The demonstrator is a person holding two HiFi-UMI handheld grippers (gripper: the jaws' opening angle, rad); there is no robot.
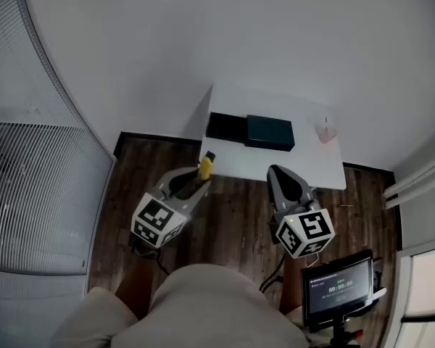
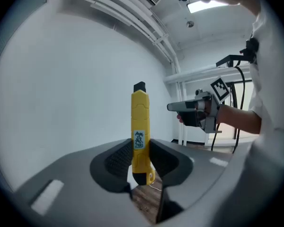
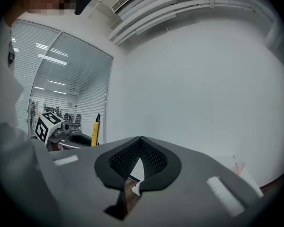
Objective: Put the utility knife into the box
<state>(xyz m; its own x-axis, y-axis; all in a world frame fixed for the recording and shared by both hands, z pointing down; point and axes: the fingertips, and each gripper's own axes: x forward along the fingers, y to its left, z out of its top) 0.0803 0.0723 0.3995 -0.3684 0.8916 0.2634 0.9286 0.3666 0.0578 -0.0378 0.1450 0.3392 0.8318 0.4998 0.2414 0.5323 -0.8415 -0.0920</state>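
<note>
Left gripper (image 2: 141, 156): fingers clamp slim yellow plastic utility knife (image 2: 139, 126) low on handle, upright; prob. light, stiff, slick. Right gripper (image 3: 140, 151): fingers closed, empty.

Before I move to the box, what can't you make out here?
Box: head view, too small to tell whether it is open; not seen in either gripper view.
Pink thing on the table: head view, too small to name.
Utility knife blade: left gripper view shows only a black tip.
</note>
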